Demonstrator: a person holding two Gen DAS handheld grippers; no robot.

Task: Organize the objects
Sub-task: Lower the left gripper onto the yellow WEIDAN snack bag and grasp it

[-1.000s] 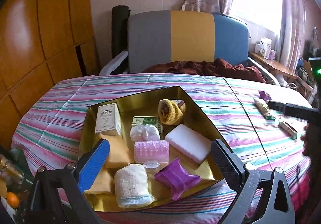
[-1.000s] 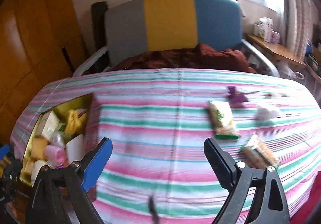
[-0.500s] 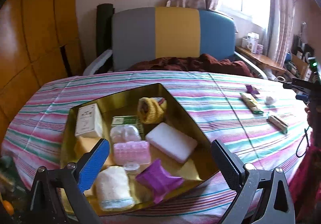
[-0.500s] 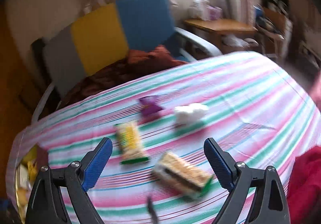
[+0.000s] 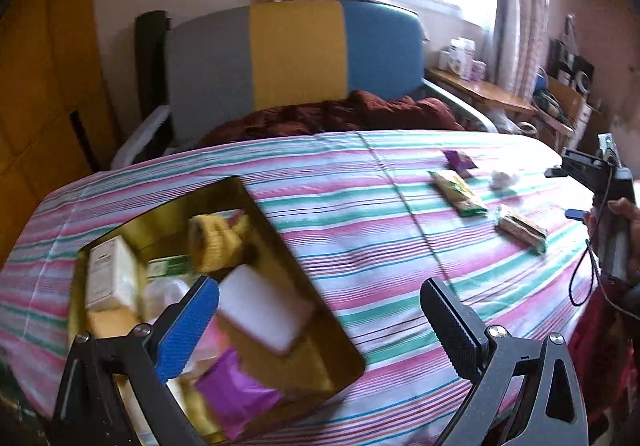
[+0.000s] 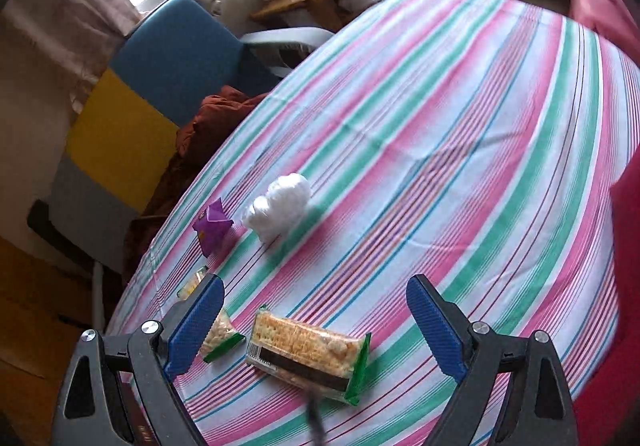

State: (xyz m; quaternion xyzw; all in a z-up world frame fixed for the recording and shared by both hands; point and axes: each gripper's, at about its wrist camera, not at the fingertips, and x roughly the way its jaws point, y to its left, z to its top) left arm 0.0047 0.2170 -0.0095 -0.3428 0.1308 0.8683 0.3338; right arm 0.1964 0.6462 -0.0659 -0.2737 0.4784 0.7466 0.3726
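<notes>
Bottom center of the right wrist view, the cracker pack point(image 6: 306, 352) now sits between the wide-open, empty right gripper point(image 6: 314, 326), which has swung over from the tray side. Left gripper point(image 5: 320, 322) also open and empty, has drifted right off the tray point(image 5: 332, 334); looks like a grab is next.

No legible text on any packaging.

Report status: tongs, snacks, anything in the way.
Both tongs open, empty. Right tongs over cracker pack. Gold tray by left tongs, already loaded. Nothing blocking.
</notes>
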